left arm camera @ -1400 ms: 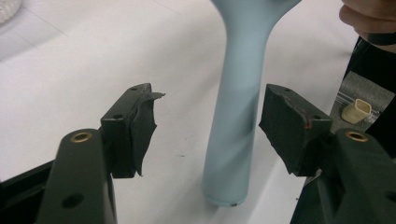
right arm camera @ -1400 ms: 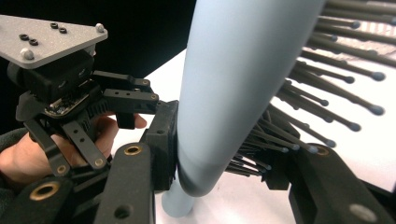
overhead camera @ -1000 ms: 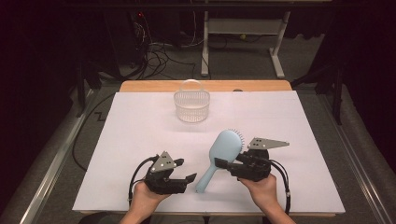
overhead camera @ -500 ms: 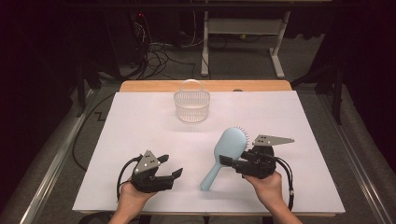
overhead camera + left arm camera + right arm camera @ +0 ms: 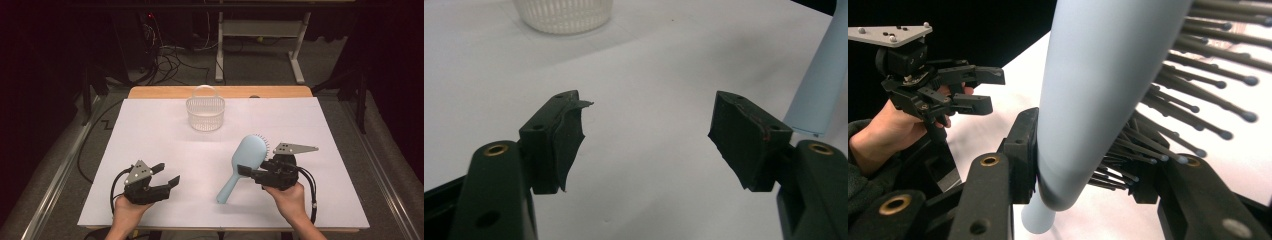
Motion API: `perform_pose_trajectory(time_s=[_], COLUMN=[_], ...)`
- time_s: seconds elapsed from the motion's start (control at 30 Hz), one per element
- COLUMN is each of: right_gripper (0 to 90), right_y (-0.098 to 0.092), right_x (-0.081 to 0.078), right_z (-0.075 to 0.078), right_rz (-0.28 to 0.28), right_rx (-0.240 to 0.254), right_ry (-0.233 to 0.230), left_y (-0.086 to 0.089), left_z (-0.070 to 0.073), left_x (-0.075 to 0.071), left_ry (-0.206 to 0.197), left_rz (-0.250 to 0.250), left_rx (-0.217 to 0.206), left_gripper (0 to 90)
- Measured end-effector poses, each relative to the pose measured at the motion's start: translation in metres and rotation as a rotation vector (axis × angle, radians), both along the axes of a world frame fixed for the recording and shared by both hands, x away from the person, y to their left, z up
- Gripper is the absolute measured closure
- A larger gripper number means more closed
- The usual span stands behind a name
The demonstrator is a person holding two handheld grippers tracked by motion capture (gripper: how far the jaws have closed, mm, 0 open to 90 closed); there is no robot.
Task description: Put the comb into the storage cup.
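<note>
A: Entry, left to right. Left gripper (image 5: 167, 180) sits low at the near left of the white paper-covered surface (image 5: 150, 130), fingers (image 5: 559, 145) wide apart with nothing between them. It points toward the middle of the sheet; in the left gripper view the handle end of the brush shows just off to one side, not touching.

B: Centre?

A: A small translucent white plastic basket with slatted walls and a hoop handle (image 5: 205, 114) stands upright toward the far edge, well apart from both grippers. Nothing visible in it.

B: And the brush?

A: The pale blue plastic hairbrush with dark ball-tipped bristles (image 5: 243, 162) is at near right of centre, clamped by the right gripper (image 5: 246, 172). In the right gripper view the fingers (image 5: 1020, 150) are pressed together on it where head narrows to handle: one pad on the smooth back, the other in among the bristles.

B: Why there?

A: My reading: holding near the head leaves the long handle free, slanting toward the near edge, so the open left gripper could take that end, or the right could carry the brush to the basket. Whether the handle tip rests on the sheet, I cannot tell.
</note>
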State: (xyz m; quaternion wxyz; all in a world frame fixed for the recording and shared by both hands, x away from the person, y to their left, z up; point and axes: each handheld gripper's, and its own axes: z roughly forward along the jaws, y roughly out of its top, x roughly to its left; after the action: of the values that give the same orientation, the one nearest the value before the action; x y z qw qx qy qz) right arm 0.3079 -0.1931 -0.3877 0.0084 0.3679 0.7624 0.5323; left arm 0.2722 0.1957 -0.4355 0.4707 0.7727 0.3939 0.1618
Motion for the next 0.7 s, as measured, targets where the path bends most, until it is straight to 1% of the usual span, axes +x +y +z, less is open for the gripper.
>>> perform_pose_trajectory(time_s=[0.03, 0.07, 0.1, 0.13, 0.2, 0.27, 0.3, 0.37, 0.4, 0.47, 0.57, 0.6, 0.63, 0.7], right_gripper=[56.6, 56.6, 56.6, 56.6, 56.5, 56.5, 56.4, 56.4, 56.4, 56.4, 56.4, 56.4, 56.4, 56.3], right_y=[-0.001, -0.001, -0.002, -0.002, -0.003, -0.004, -0.005, -0.005, -0.006, -0.007, -0.009, -0.009, -0.009, -0.010], right_x=[0.001, 0.001, 0.001, 0.001, 0.002, 0.003, 0.004, 0.004, 0.004, 0.004, 0.007, 0.007, 0.009, 0.010], right_z=[0.001, 0.001, 0.002, 0.002, 0.003, 0.003, 0.003, 0.003, 0.004, 0.005, 0.009, 0.009, 0.011, 0.012], right_rz=[-0.002, -0.002, -0.005, -0.005, -0.006, -0.009, -0.009, -0.009, -0.011, -0.012, -0.027, -0.027, -0.032, -0.034], right_rx=[-0.002, -0.002, -0.003, -0.003, -0.005, -0.003, -0.003, -0.003, -0.005, -0.006, -0.006, -0.006, -0.008, -0.009], right_ry=[0.000, 0.000, 0.002, 0.002, 0.003, 0.004, 0.006, 0.005, 0.005, 0.005, -0.003, -0.003, -0.007, -0.010], left_y=[0.005, 0.005, 0.009, 0.009, 0.018, 0.019, 0.023, 0.025, 0.027, 0.029, 0.035, 0.035, 0.038, 0.038], left_z=[-0.002, -0.002, -0.004, -0.004, -0.006, -0.006, -0.007, -0.008, -0.009, -0.010, -0.011, -0.011, -0.011, -0.011], left_x=[0.000, 0.000, 0.000, 0.000, 0.001, 0.001, 0.001, 0.002, 0.003, 0.003, 0.006, 0.006, 0.006, 0.005], left_ry=[-0.015, -0.015, -0.028, -0.028, -0.030, -0.036, -0.045, -0.047, -0.053, -0.052, -0.043, -0.043, -0.046, -0.050], left_rz=[0.017, 0.017, 0.054, 0.054, 0.078, 0.085, 0.106, 0.115, 0.133, 0.140, 0.167, 0.167, 0.181, 0.188], left_rx=[-0.001, -0.001, -0.001, -0.001, -0.014, -0.021, -0.031, -0.030, -0.029, -0.032, -0.051, -0.051, -0.061, -0.061], left_gripper=[29.7, 29.6, 29.5, 29.4, 29.4, 29.4, 29.1, 28.9, 28.9, 28.8, 28.5, 28.4, 28.3, 28.3])
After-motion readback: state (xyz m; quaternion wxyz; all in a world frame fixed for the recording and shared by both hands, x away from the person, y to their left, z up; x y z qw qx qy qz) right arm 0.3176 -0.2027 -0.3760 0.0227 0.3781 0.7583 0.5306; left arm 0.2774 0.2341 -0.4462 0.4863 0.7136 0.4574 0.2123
